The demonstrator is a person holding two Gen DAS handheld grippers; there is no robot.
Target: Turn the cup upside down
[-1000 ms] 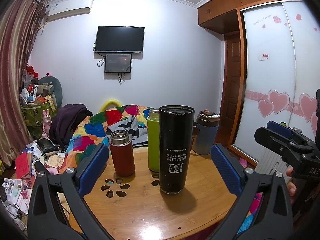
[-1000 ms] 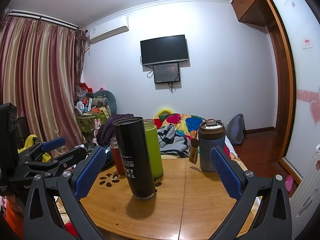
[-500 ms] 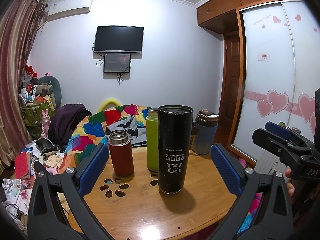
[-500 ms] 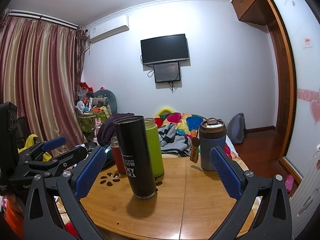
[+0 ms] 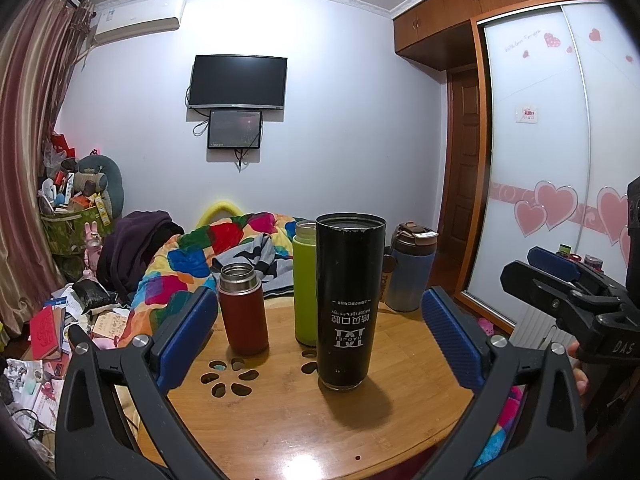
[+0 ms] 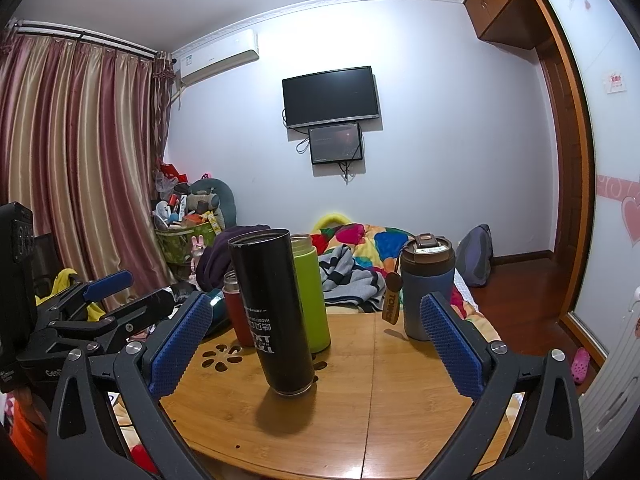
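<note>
A tall black cup (image 5: 348, 304) stands on the round wooden table (image 5: 280, 420), its white lettering upside down. It also shows in the right wrist view (image 6: 274, 316). My left gripper (image 5: 320, 336) is open and empty, its blue pads (image 5: 186, 336) wide apart in front of the cup, not touching it. My right gripper (image 6: 316, 344) is open and empty, likewise short of the cup. The right gripper shows at the right edge of the left wrist view (image 5: 568, 300); the left gripper shows at the left of the right wrist view (image 6: 100, 304).
A red flask (image 5: 242, 308), a green bottle (image 5: 306, 280) and a blue-grey lidded mug (image 5: 412, 266) stand behind the black cup. A bed with a colourful quilt (image 5: 192, 264) lies beyond the table. Clutter covers the floor at left (image 5: 44, 328).
Both grippers have drifted only slightly; the cup and other vessels stay in place.
</note>
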